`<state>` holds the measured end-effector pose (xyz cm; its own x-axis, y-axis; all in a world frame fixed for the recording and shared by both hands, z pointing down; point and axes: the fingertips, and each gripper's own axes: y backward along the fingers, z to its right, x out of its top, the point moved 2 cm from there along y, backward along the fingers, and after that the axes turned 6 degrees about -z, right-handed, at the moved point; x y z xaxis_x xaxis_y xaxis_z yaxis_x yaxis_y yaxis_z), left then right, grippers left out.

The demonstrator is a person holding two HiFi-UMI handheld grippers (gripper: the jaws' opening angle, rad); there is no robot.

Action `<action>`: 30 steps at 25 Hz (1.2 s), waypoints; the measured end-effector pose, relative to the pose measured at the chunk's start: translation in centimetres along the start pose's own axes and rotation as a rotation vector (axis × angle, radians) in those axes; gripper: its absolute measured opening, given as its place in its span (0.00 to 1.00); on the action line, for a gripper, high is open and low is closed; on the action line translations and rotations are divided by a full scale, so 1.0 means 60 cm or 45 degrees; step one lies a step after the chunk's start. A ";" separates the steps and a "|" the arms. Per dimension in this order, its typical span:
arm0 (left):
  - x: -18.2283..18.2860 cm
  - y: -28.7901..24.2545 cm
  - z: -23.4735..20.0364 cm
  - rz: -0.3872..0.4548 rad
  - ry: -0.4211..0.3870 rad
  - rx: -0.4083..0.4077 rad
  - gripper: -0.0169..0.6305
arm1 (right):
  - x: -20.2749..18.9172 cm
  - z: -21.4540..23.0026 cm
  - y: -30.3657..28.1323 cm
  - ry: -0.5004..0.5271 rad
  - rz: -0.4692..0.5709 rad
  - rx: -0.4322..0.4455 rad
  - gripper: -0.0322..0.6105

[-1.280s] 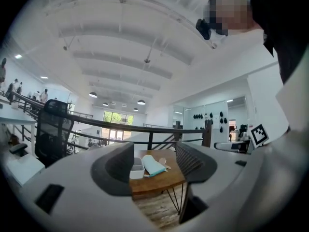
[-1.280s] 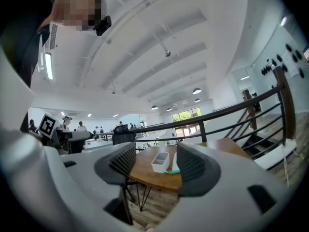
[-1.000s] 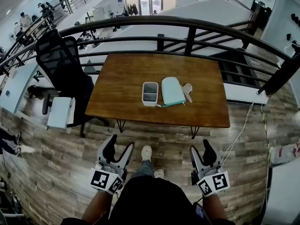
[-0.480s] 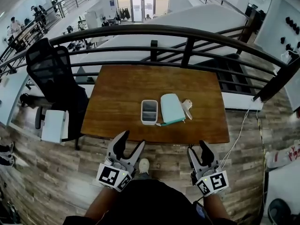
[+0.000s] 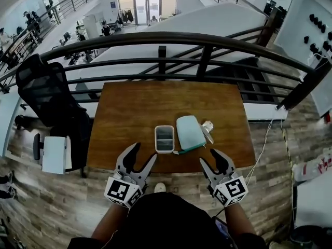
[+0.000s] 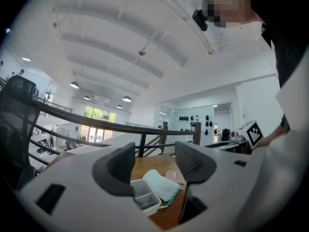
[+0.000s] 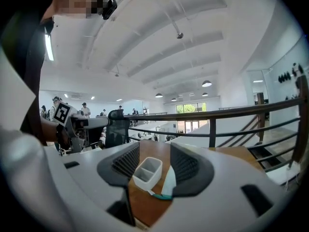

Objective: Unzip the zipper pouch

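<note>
Approach stage only. Noted: zipper pouch (image 5: 190,133) flat on table (image 5: 150,100) beside white tray (image 5: 165,139), untouched. Left gripper (image 5: 142,152) spread, empty; right gripper (image 5: 210,158) part-open, jaws just narrowed, nothing between. Next: pin pouch, pinch zipper pull.

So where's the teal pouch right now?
In the head view, the teal pouch lies near the table's front edge, just right of the white tray.

Dressed in a black top (image 5: 166,223), a person carries two matching hand-held tools. The left gripper (image 5: 144,151) and right gripper (image 5: 209,157) each have a pale grey shell, dark ribbed pads (image 6: 193,161) and, at the rear, a white marker cube (image 5: 120,190) printed with black squares. The right gripper's jaws have just been closing, with nothing between them. A pale shoe (image 5: 160,187) shows between the tools.
</note>
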<state>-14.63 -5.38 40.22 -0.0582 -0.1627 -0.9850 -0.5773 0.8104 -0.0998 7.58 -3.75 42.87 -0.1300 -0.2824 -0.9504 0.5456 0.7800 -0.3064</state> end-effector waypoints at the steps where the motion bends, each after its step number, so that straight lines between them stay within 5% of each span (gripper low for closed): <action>1: -0.001 -0.009 -0.003 -0.005 -0.004 -0.018 0.44 | -0.001 0.003 -0.008 0.003 -0.009 0.000 0.36; 10: -0.051 -0.098 0.031 -0.195 -0.007 -0.286 0.42 | -0.060 0.054 -0.043 -0.021 -0.181 -0.036 0.36; 24: -0.127 -0.256 0.135 -0.475 -0.148 -0.424 0.36 | -0.052 0.183 -0.052 -0.125 -0.221 -0.010 0.35; 30: -0.216 -0.310 0.167 -0.862 -0.213 -0.479 0.35 | -0.052 0.226 -0.020 -0.184 -0.233 -0.067 0.34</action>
<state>5.01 -12.71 53.42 0.5102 -0.4411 -0.7384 -0.6817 0.3160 -0.6598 18.56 -11.37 46.90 -0.1006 -0.4960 -0.8624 0.4796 0.7353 -0.4789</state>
